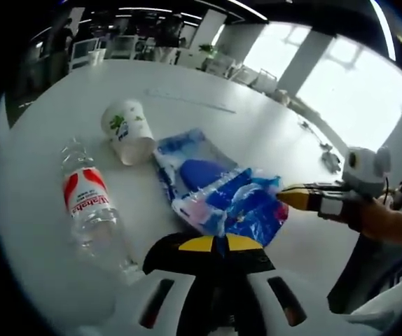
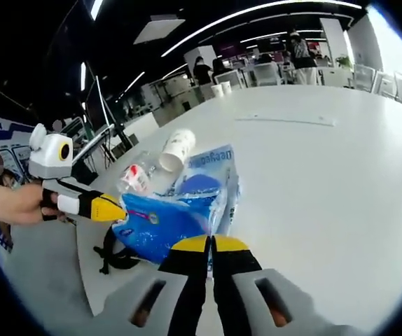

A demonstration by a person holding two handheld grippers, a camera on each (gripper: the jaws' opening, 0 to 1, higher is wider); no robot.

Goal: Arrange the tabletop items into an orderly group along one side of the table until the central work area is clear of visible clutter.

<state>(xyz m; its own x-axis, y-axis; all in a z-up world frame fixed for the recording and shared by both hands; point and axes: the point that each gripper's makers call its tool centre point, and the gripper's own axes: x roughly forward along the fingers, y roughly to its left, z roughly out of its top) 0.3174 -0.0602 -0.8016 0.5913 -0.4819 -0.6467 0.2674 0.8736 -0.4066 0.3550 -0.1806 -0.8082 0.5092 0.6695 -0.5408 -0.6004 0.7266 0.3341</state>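
Note:
A blue plastic bag [image 1: 218,189] lies crumpled on the white table [image 1: 208,91], held at two ends. In the left gripper view my left gripper [image 1: 220,243] is shut on its near edge, and my right gripper [image 1: 293,197] comes in from the right, pinching the bag's right corner. In the right gripper view my right gripper [image 2: 211,245] is shut on the bag [image 2: 176,213], while the left gripper [image 2: 110,208] grips its left corner. A white paper cup [image 1: 127,129] [image 2: 176,148] lies on its side beyond the bag. A clear water bottle [image 1: 89,206] [image 2: 134,178] with a red label lies beside it.
A black strap [image 2: 113,255] lies at the table's edge [image 2: 89,273] near the bag. Small dark items [image 1: 330,159] sit near the far right rim. Broad bare tabletop [image 2: 313,175] stretches beyond the bag. Chairs and people stand far behind.

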